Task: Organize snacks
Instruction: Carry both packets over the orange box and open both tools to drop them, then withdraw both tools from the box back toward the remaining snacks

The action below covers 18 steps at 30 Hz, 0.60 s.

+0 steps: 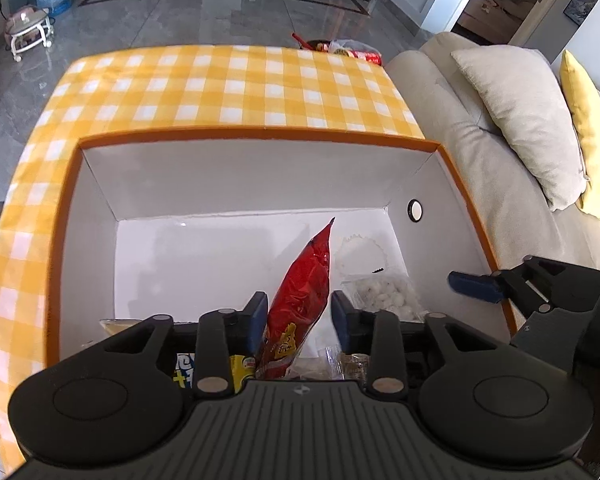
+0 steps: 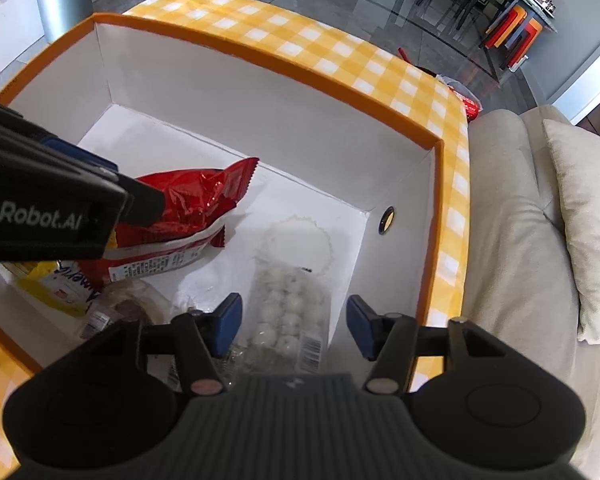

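A white box with an orange rim (image 1: 260,134) (image 2: 260,60) sits on a yellow checked tablecloth (image 1: 220,80). Inside it, a red snack bag (image 1: 300,292) (image 2: 188,204) leans on other packets. My left gripper (image 1: 299,314) straddles the bag with its blue pads apart, and a gap shows on the right side. A clear pack of white balls (image 2: 288,308) (image 1: 384,294) lies flat on the box floor. My right gripper (image 2: 294,326) hovers over that pack, open, with its pads clear of both sides. A yellow packet (image 2: 48,292) and a clear wrapped snack (image 2: 136,300) lie at the box's near side.
A beige sofa (image 2: 512,240) with cushions (image 1: 520,120) stands right of the table. More snack packs (image 1: 356,52) lie past the table's far edge. A metal bin (image 2: 62,0) stands on the tiled floor. The left half of the box floor is bare.
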{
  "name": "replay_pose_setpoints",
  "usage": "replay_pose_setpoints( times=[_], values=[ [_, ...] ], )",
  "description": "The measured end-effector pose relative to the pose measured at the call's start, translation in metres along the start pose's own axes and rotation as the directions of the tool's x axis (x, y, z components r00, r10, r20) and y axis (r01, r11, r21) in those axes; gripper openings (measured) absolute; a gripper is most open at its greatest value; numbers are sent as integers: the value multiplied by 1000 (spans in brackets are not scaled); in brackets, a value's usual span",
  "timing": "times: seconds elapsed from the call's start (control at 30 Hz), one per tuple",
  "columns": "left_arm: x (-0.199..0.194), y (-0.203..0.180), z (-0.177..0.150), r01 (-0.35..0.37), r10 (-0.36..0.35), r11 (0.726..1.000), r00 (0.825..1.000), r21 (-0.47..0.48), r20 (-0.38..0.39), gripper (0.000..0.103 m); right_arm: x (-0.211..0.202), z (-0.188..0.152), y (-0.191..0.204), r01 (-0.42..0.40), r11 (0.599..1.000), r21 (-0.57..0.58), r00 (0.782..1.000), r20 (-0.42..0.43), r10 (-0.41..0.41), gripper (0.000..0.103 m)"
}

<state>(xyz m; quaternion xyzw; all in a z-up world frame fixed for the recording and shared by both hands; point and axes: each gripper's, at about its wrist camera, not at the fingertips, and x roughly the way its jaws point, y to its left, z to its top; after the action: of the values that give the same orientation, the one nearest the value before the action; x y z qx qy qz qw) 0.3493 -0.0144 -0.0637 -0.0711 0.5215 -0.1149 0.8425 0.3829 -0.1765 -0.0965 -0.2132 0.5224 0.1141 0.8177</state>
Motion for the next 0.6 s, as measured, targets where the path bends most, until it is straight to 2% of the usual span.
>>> replay_pose_setpoints(
  times=[0.07,0.2,0.4,0.6],
  values=[
    [-6,-2,-2,-8,7,1000,1000,20,17,49,-6,-1,1,13,1000,-4,1000,18,-13,69],
    [-23,-6,-5,-30,28,998,999,46,43,61,-20,-3,3,33,999,-14,998,48,-32,69],
    [-59,-11,-14,-34,25,997,992,75,123,67,-49,-9,-2,50,998,39,993,107,-54,69],
    [-98,-17,-32,-66,40,992,974,110,224,67,-85,-21,-8,25,989,146,981,186,-53,71]
  ],
)
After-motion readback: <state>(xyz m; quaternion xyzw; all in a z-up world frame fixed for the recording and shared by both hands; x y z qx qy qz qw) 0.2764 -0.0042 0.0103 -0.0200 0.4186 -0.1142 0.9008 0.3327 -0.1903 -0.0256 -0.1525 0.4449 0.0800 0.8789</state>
